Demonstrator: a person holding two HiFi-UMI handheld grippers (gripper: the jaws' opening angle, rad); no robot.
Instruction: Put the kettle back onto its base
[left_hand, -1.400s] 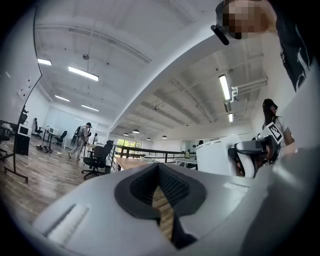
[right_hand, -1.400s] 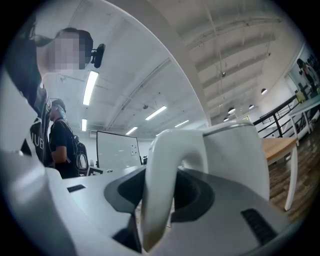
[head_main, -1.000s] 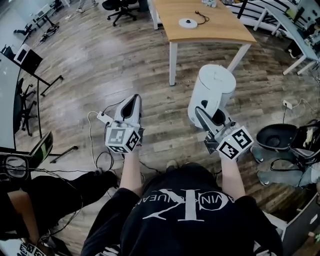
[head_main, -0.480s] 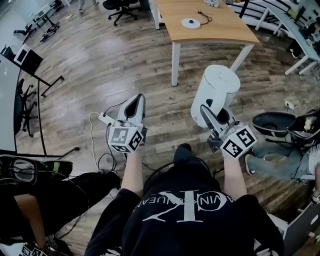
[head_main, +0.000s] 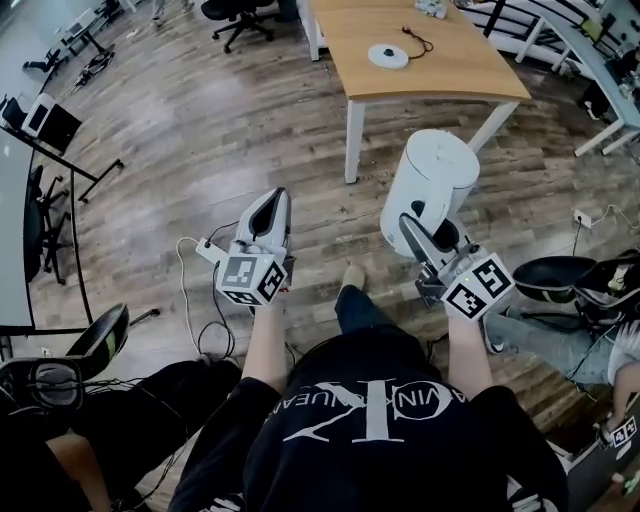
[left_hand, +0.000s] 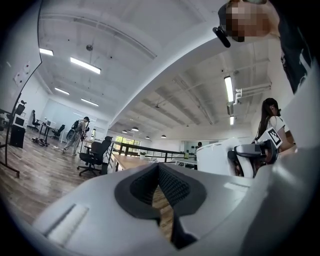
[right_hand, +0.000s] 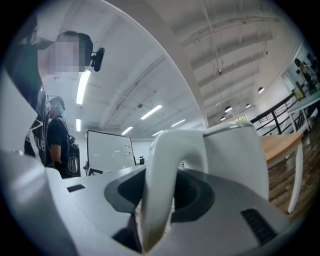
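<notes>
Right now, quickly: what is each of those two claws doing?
Left gripper: closed, holding nothing.
Right gripper: closed on the handle of the kettle.

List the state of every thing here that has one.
White cylindrical plastic kettle: lid closed, held up by its handle, off its base.
Right gripper: jaws shut on the kettle's handle.
Left gripper: jaws together, empty.
Round white kettle base: bare, on the light wooden table.
</notes>
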